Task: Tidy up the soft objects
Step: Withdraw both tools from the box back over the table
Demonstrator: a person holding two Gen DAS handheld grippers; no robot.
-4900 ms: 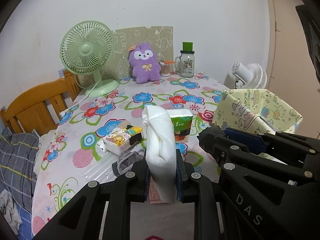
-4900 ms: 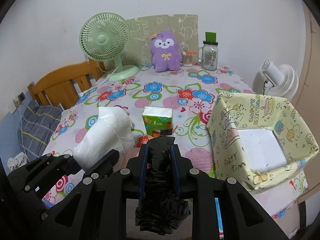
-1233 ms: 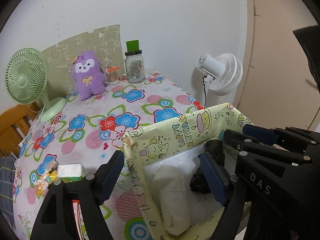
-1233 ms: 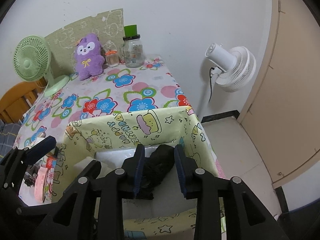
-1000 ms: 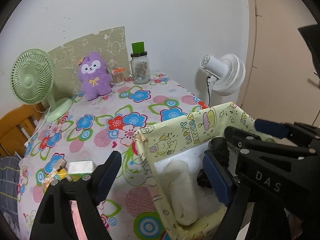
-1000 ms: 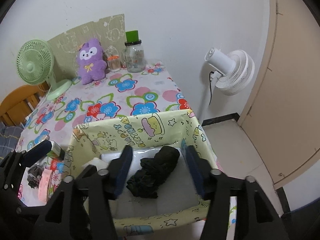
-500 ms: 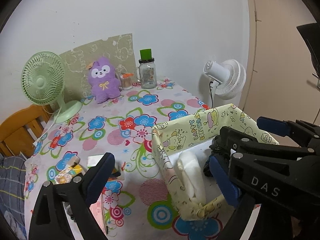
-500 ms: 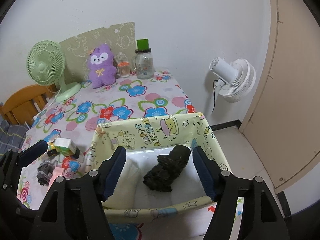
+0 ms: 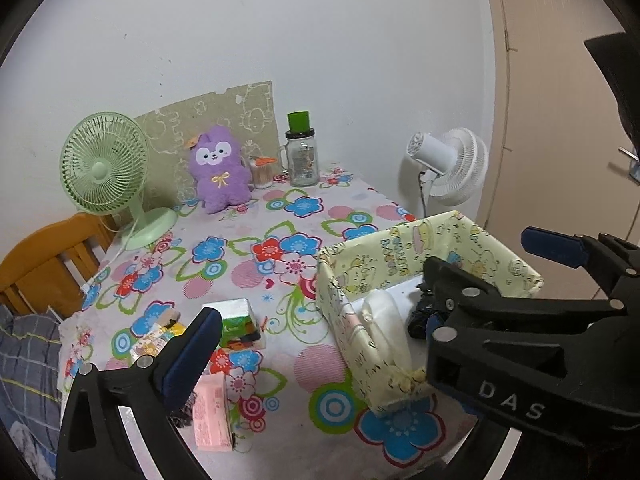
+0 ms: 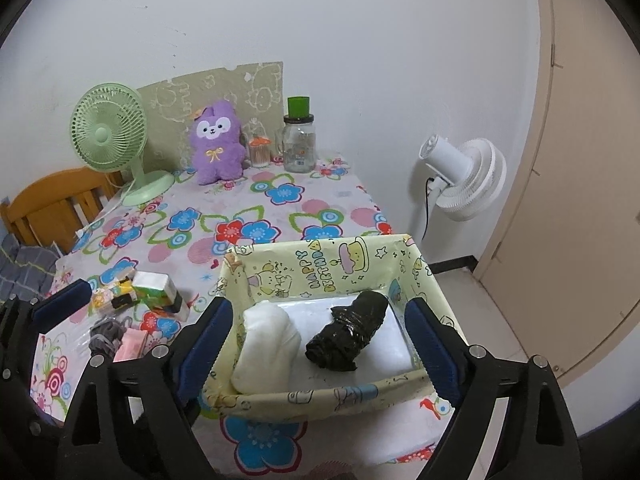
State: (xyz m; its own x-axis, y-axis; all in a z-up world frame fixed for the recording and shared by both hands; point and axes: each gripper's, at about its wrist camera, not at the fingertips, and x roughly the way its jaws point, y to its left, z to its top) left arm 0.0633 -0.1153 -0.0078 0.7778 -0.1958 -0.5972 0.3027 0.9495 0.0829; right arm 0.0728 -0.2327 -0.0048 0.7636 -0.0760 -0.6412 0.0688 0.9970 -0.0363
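Right gripper (image 10: pixel 320 344) spread wide, empty, framing yellow cartoon-print box (image 10: pixel 320 268) at frame centre; white cloth roll (image 10: pixel 266 344) and black bundle (image 10: pixel 348 338) inside. Left gripper (image 9: pixel 316 344) likewise agape, likely free for loose packets.

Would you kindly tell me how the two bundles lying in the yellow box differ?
The white roll is pale, smooth and fatter; the black plastic bundle is dark, glossy and crinkled. The white roll hugs the box's left wall; the black bundle lies mid-floor, angled. Both lie released.
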